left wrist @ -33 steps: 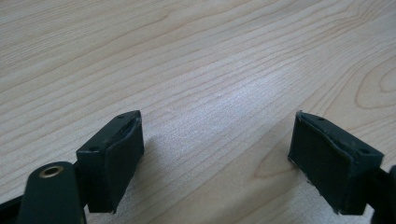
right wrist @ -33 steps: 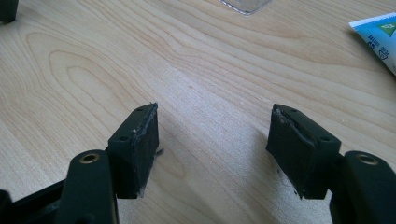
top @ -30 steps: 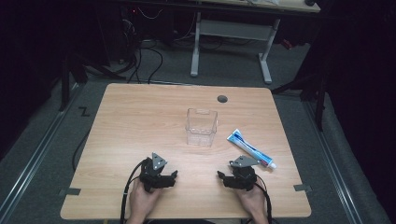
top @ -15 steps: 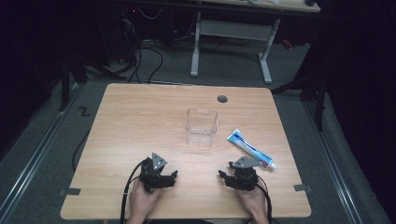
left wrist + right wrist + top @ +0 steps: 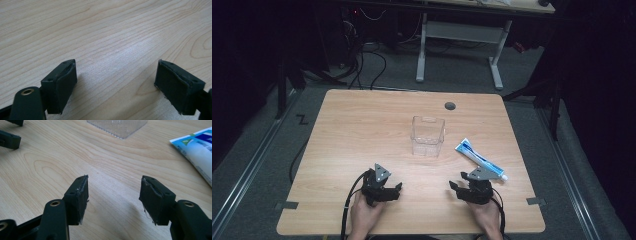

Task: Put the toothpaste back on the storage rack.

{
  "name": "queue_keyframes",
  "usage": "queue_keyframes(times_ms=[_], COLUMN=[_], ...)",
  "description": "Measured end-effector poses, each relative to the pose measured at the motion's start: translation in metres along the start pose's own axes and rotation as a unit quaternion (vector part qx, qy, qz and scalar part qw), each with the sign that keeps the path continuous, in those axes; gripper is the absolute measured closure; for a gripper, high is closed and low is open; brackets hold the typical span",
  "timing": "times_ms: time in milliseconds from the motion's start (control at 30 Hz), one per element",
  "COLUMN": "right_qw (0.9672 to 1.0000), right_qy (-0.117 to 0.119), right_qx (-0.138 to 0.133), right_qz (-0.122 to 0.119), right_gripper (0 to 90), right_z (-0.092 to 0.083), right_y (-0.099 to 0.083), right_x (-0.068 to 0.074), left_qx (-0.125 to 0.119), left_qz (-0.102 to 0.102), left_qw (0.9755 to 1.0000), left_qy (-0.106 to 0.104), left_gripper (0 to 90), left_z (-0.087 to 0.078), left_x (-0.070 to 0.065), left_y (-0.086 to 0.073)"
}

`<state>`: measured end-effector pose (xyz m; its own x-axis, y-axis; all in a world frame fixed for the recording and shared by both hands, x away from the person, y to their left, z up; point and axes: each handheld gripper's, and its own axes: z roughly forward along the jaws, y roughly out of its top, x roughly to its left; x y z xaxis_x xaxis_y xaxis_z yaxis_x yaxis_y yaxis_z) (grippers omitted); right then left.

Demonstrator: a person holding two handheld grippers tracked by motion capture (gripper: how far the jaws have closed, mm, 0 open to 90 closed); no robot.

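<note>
A clear plastic container (image 5: 427,136) stands upright and empty near the middle of the wooden table (image 5: 357,125). Its base shows at the top of the right gripper view (image 5: 117,127). A white and blue toothpaste tube (image 5: 479,160) lies flat to its right, just beyond my right gripper (image 5: 458,187); its flat end (image 5: 200,147) is at the right of that view. My right gripper (image 5: 113,197) is open, its jaws have just been opening, and only bare wood lies between them. My left gripper (image 5: 395,188) rests near the front edge, open (image 5: 116,85) over bare wood.
A round dark cable hole (image 5: 450,105) sits near the table's far edge. Beyond the table stands a white desk frame (image 5: 459,35), with cables on the dark floor. The left gripper's fingertips (image 5: 10,140) show at the upper left of the right gripper view.
</note>
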<state>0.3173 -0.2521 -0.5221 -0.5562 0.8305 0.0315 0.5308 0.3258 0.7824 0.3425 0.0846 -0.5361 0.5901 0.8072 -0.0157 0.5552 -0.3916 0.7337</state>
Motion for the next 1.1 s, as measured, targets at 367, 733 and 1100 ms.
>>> queue_keyframes(times_ms=[367, 733, 1100], right_qw=[1.0000, 0.9996, 0.9993], right_qy=[-0.007, -0.015, -0.037], right_qx=[0.001, -0.007, -0.010], right_qz=[0.000, 0.023, 0.006], right_gripper=[46.9, 50.6, 46.5], right_z=[-0.014, -0.029, -0.041], right_y=[-0.006, -0.007, 0.002], right_x=[-0.005, -0.021, -0.033], left_qx=[0.000, 0.000, 0.000], left_qz=[0.000, 0.000, 0.000], left_qw=[1.0000, 1.0000, 1.0000], left_qy=[0.000, 0.000, 0.000], left_gripper=[17.8, 17.9, 17.9], left_z=[0.000, 0.000, 0.000], left_x=[0.000, 0.000, 0.000], left_y=[0.000, 0.000, 0.000])
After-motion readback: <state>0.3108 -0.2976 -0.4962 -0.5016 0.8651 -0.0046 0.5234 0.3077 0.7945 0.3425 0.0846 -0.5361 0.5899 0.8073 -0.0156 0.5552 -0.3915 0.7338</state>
